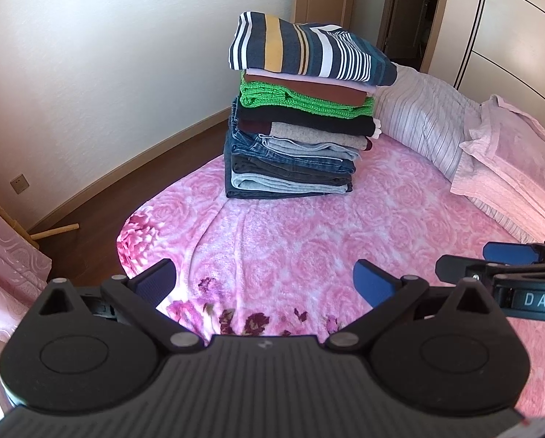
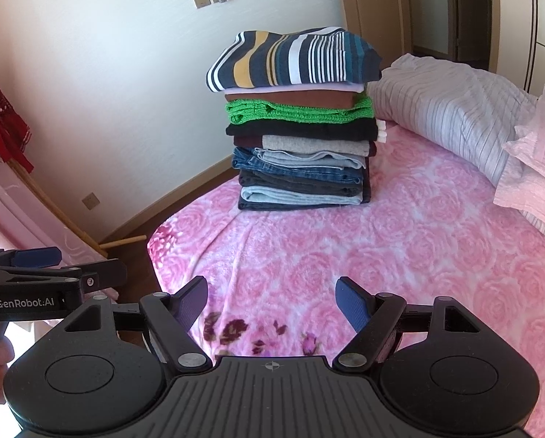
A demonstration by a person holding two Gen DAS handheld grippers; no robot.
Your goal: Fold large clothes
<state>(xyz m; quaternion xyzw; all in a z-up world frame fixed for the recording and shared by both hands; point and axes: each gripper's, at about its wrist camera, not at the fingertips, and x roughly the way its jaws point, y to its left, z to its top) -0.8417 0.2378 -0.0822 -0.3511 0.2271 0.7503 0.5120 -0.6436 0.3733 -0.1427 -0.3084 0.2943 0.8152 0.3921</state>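
Observation:
A tall stack of folded clothes (image 1: pixel 294 116) (image 2: pixel 301 127) stands on the pink floral bedspread (image 1: pixel 309 241) (image 2: pixel 400 248), far ahead of both grippers. A striped navy, white and yellow garment (image 1: pixel 305 49) (image 2: pixel 290 60) tops it, above a green knit and several jeans. My left gripper (image 1: pixel 265 281) hovers low over the bed's near end, open, nothing between its blue pads. My right gripper (image 2: pixel 270 301) is beside it, also open and empty. Each gripper shows at the edge of the other's view: the right one (image 1: pixel 491 259), the left one (image 2: pixel 64 266).
A striped grey pillow (image 1: pixel 426 116) (image 2: pixel 455 109) and a pink pillow (image 1: pixel 506 153) (image 2: pixel 535 168) lie right of the stack. Wooden floor (image 1: pixel 101 197) and a white wall are to the left, with a wooden stick (image 1: pixel 55 231) (image 2: pixel 122 242) on the floor. Doors stand behind.

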